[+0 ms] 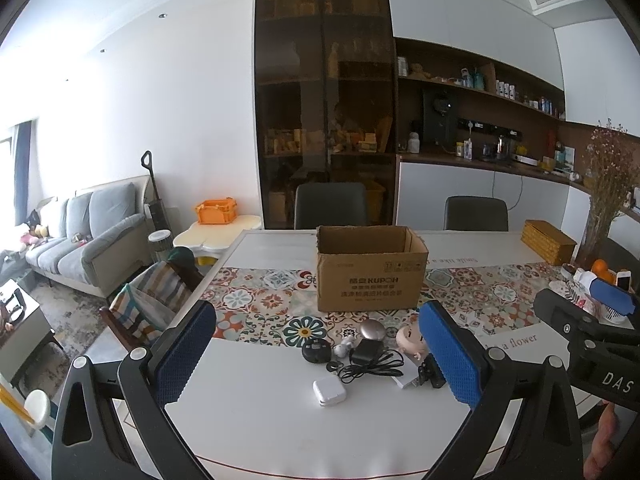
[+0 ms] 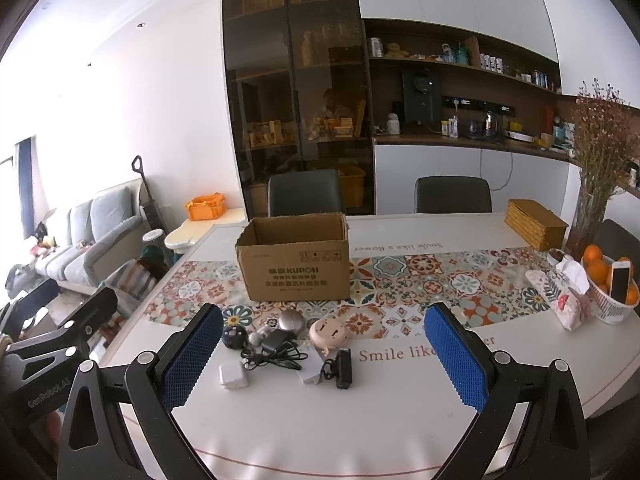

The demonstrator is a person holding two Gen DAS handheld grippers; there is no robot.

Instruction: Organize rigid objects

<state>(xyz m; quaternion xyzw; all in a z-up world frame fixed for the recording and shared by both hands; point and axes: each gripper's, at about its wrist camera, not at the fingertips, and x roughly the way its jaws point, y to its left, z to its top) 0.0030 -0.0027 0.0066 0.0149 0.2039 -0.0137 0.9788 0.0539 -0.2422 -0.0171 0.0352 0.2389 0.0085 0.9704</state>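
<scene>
Setup: both grippers hang over the near edge of the counter (image 2: pixel 400 420), nothing picked up yet, so the job looks like it's at the very start.

Left gripper (image 1: pixel 316 354): jaws spread wide and empty. The little pile sits right ahead between its blue pads, so this one looks lined up best.

Right gripper (image 2: pixel 324 354): jaws released too, nothing in them. In its view the pile sits ahead but off to the left side of the gap.

Pile: white charger cube (image 1: pixel 329 392) is nearest, a bit apart from the rest. Behind it a black adapter with tangled cable (image 1: pixel 370 358), a round black thing (image 1: pixel 316 350), a silver pebble-shaped thing (image 1: pixel 372 330), a doll head (image 2: pixel 329 332) and a small black clip-like gadget (image 2: pixel 343 368) standing upright.

Long axis: the cube's roughly square, so probably any approach angle works.

Cardboard box (image 1: pixel 370 270): open top, just beyond the pile; what shows of the inside looks empty, the bottom is hidden.

Basket (image 2: pixel 610 304): far right, holds oranges and a phone.
</scene>
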